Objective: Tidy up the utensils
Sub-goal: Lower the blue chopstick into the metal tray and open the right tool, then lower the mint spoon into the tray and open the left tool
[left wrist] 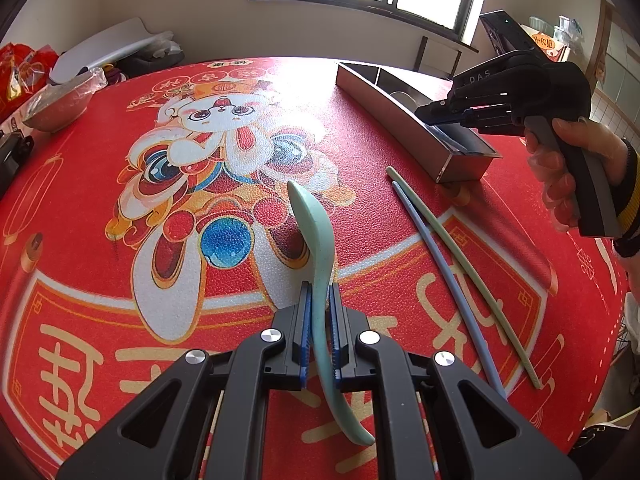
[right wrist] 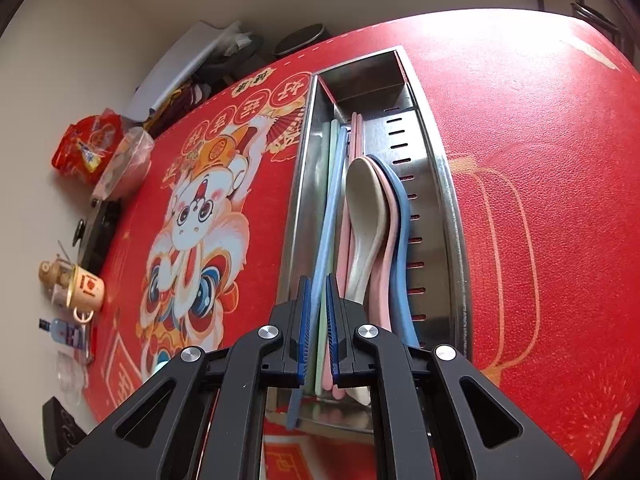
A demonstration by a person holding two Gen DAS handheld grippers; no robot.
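The left hand-held gripper (left wrist: 319, 312) is clenched on a green spoon (left wrist: 316, 240) above the bench (left wrist: 100, 280). The right hand-held gripper (right wrist: 318, 312) clasps a blue chopstick (right wrist: 327, 224) over the steel tray (right wrist: 448, 200), among its spoons.

Home dining room: festive red cloth (left wrist: 360, 216) on round desk, windowsill (left wrist: 360, 8), snack bags (right wrist: 86, 148), mug (right wrist: 86, 290).

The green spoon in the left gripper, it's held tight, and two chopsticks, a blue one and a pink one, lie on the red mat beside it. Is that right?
Almost. The left gripper does clamp the green spoon, but the chopsticks on the red mat are a blue chopstick and a green chopstick, not pink. The left wrist view shows them side by side.
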